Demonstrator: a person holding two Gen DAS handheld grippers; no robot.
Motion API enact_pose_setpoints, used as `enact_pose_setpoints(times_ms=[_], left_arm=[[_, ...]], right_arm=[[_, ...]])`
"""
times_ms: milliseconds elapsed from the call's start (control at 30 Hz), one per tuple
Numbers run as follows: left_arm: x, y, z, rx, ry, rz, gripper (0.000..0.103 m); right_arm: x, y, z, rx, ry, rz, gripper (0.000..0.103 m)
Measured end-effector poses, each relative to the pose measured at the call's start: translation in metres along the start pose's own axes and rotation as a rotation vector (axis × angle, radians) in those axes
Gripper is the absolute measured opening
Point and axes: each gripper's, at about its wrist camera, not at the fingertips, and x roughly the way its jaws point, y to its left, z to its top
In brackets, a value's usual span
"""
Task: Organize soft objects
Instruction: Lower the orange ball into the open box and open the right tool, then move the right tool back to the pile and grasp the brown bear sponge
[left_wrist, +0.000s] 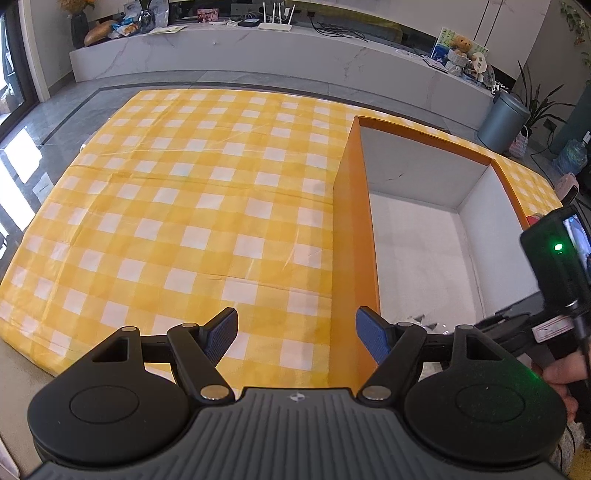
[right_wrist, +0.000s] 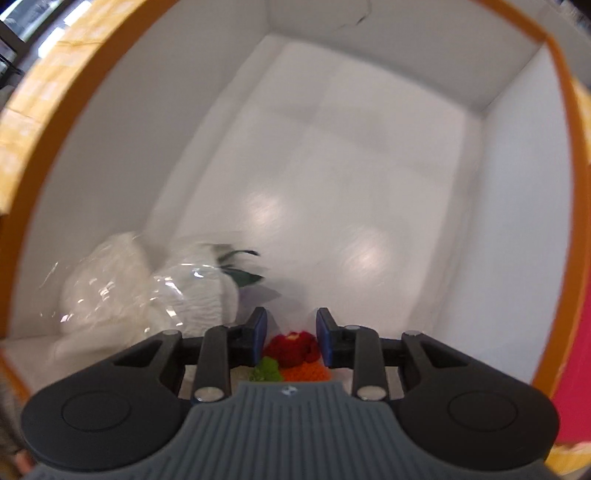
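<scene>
The right gripper points down into the orange box, its jaws narrowed onto a red, green and orange knitted toy. Left of it, a white plush in clear wrap lies in the near-left corner. The left gripper gapes wide and empty above the yellow checked cloth, beside the box's left wall.

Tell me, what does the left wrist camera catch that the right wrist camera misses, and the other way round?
Only the left wrist view shows the yellow checked cloth, the marble counter, the grey bin and the wide-open left gripper. Only the right wrist view shows the white plush toy in clear wrap and the red, green and orange knitted piece between the pads of the right gripper; whether the pads press it is unclear. Both show the orange box with its white inside.
</scene>
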Motion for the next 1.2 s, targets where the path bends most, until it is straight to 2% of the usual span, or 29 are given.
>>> enact_pose_setpoints(times_ms=[67,100,200,267,333,433,567,633,667,700,833,867,967,1067,1133,1200], left_arm=[[0.001,0.000,0.000,-0.001,0.002,0.001,0.086],[0.001,-0.001,0.000,0.001,0.003,0.002,0.086],[0.003,-0.001,0.000,-0.003,0.009,0.008,0.086],[0.003,-0.001,0.000,-0.005,0.012,0.006,0.086],[0.003,0.000,0.000,-0.005,0.011,0.007,0.086],[0.003,0.000,0.000,-0.007,0.010,0.009,0.086],[0.003,-0.002,0.000,-0.003,0.005,0.012,0.086],[0.001,-0.003,0.000,0.004,-0.014,0.015,0.086],[-0.001,-0.004,0.000,0.007,-0.033,0.018,0.086],[-0.004,-0.005,0.000,0.010,-0.056,0.022,0.086],[-0.016,-0.010,0.001,0.012,-0.137,0.023,0.088],[-0.018,-0.012,0.002,0.013,-0.151,0.016,0.088],[-0.023,-0.018,0.002,0.017,-0.203,-0.007,0.088],[-0.033,-0.026,0.001,0.006,-0.280,-0.037,0.088],[-0.039,-0.030,0.000,-0.008,-0.334,-0.071,0.089],[-0.044,-0.033,-0.001,-0.017,-0.383,-0.113,0.090]], right_arm=[[-0.005,-0.009,-0.002,0.056,-0.010,0.062,0.025],[-0.008,-0.013,-0.002,0.075,-0.032,0.064,0.025],[-0.012,-0.018,0.003,0.093,-0.089,0.014,0.025],[-0.008,-0.015,0.005,0.087,-0.090,0.023,0.025],[-0.006,-0.005,0.004,0.058,-0.094,0.010,0.025],[-0.008,0.013,0.006,-0.015,-0.131,-0.031,0.019],[-0.013,0.019,0.010,-0.028,-0.197,-0.055,0.019],[-0.018,0.018,0.010,-0.023,-0.219,-0.073,0.025],[-0.022,0.020,0.010,-0.025,-0.230,-0.084,0.035],[-0.026,0.019,0.011,-0.028,-0.244,-0.091,0.041],[-0.057,0.014,0.004,-0.031,-0.328,-0.080,0.044],[-0.067,0.013,0.001,-0.037,-0.355,-0.078,0.048],[-0.096,0.013,-0.012,-0.061,-0.443,-0.110,0.055],[-0.126,0.010,-0.029,-0.068,-0.548,-0.128,0.072],[-0.144,0.004,-0.042,-0.063,-0.615,-0.143,0.077],[-0.161,-0.004,-0.055,-0.048,-0.681,-0.175,0.089]])
